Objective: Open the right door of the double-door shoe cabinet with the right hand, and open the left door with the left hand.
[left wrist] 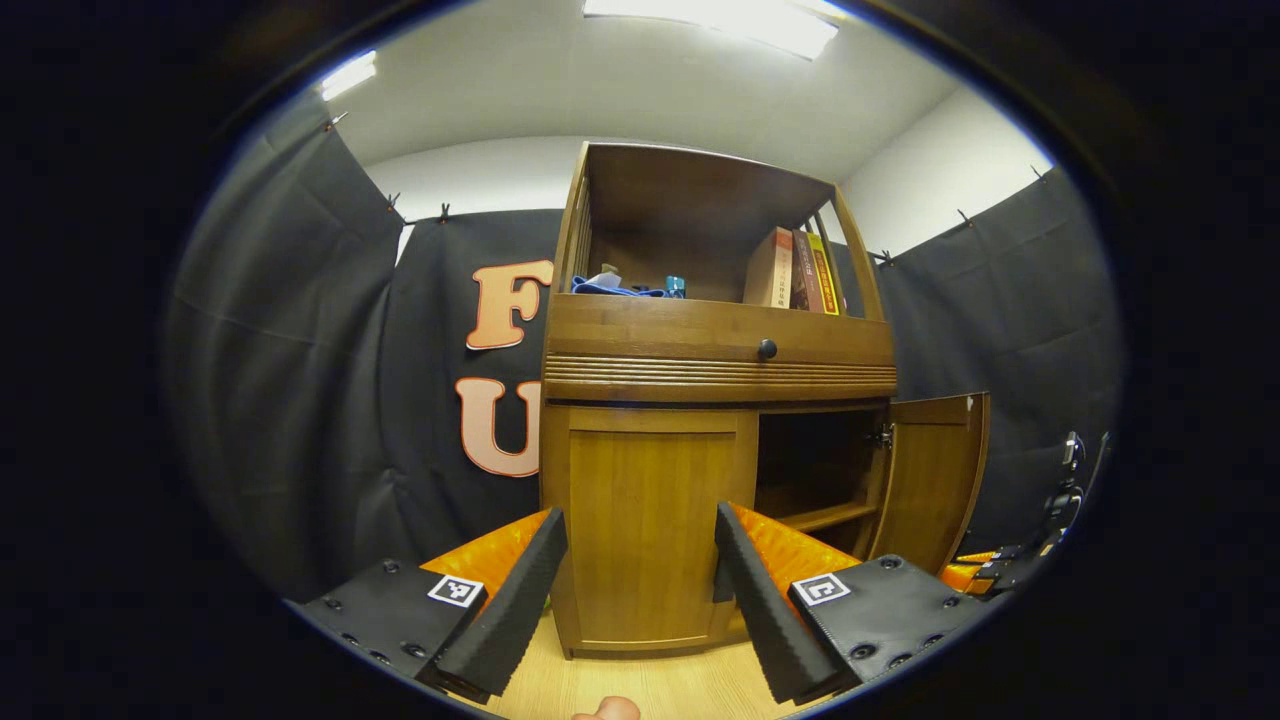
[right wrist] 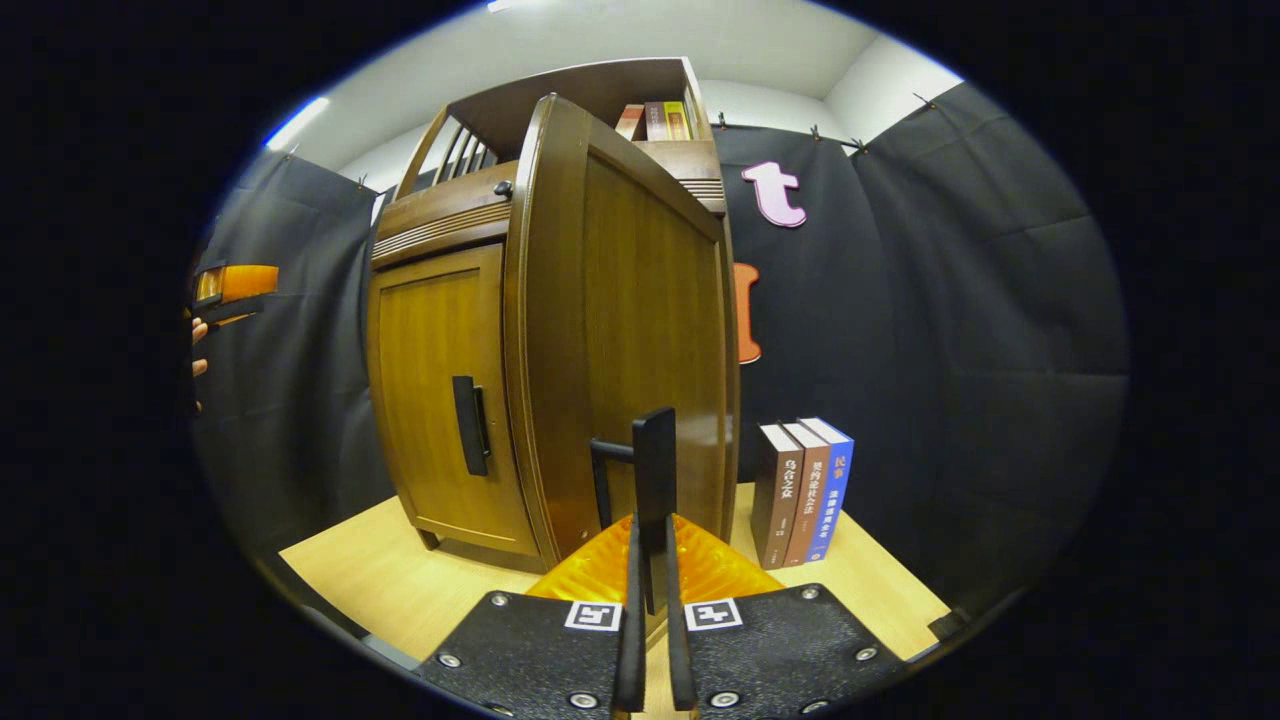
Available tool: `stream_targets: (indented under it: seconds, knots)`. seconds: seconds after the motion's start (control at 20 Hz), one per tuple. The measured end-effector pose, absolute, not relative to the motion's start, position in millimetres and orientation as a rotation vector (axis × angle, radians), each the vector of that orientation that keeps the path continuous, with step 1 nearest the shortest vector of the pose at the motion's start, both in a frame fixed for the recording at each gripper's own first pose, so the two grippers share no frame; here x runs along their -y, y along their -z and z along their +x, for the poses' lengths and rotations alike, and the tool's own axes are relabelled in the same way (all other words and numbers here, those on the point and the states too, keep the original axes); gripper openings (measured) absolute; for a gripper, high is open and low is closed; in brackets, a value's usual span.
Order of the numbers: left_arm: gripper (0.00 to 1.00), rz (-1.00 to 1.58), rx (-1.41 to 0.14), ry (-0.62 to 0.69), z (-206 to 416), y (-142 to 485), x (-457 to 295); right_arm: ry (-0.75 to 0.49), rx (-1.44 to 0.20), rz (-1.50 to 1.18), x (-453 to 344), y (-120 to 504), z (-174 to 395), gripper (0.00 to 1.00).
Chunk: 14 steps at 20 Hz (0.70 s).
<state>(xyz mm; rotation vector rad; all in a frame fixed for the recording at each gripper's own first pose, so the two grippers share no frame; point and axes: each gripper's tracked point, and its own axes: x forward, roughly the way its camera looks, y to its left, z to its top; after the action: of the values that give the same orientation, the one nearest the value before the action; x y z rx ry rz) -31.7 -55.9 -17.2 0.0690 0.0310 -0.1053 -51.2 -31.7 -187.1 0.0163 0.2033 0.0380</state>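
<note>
The wooden shoe cabinet stands ahead in the left gripper view. Its left door is closed, and my left gripper hangs open in front of it, short of the wood, with nothing between the fingers. The right door is swung wide, baring an inner shelf. In the right gripper view that right door looms close, and my right gripper is shut on its black handle. The left door and its dark handle lie farther left.
Three books stand on the light wooden floor just right of the open door. Books and blue cloth sit in the top shelf above a drawer knob. Black cloth walls close in on both sides.
</note>
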Motion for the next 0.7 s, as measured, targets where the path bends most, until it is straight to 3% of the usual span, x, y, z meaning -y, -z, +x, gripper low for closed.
stream_targets:
  seconds: [0.7]
  knots:
    - [0.97,0.064,-0.054,0.153,-25.3,27.9,89.7,0.066,-0.191,0.008,97.9,182.8,-59.9,0.01]
